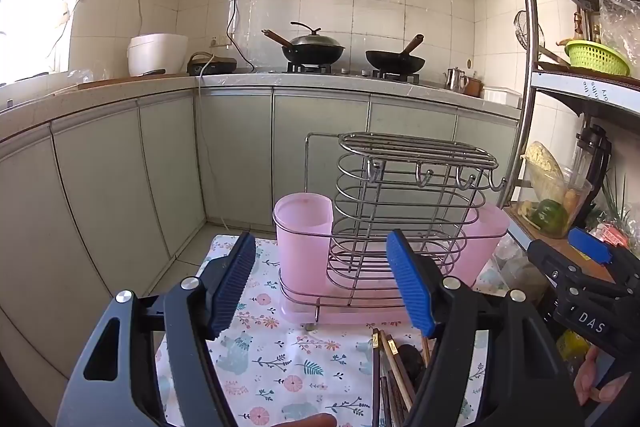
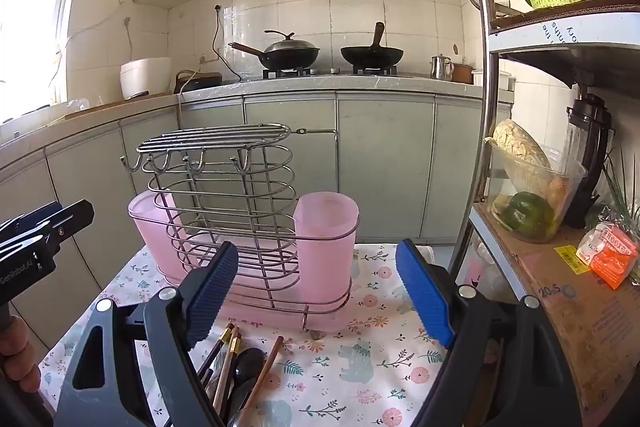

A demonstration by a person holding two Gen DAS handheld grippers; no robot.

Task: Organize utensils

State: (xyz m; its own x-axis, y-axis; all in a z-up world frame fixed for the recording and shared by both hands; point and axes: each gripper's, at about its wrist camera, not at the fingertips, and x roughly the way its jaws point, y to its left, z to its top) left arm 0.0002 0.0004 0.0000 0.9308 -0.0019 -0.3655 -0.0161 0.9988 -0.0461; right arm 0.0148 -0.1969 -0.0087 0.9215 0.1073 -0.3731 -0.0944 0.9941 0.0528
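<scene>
A wire utensil rack [image 1: 400, 211] with two pink plastic cups stands on a floral cloth; it also shows in the right wrist view [image 2: 236, 211]. One pink cup [image 1: 304, 239] is at the rack's left end, the other [image 1: 484, 243] at its right end. A pile of chopsticks [image 1: 394, 367] and dark spoons lies on the cloth in front of the rack, also seen in the right wrist view [image 2: 230, 363]. My left gripper [image 1: 324, 283] is open and empty above the cloth. My right gripper [image 2: 316, 291] is open and empty above the pile's right side.
The small table with the floral cloth [image 2: 360, 359] stands before grey kitchen cabinets [image 1: 240, 155]. A metal shelf [image 2: 560, 267] at the right holds a bowl of vegetables [image 2: 528, 195] and an orange box [image 2: 612, 255]. Two woks sit on the far stove [image 1: 348, 55].
</scene>
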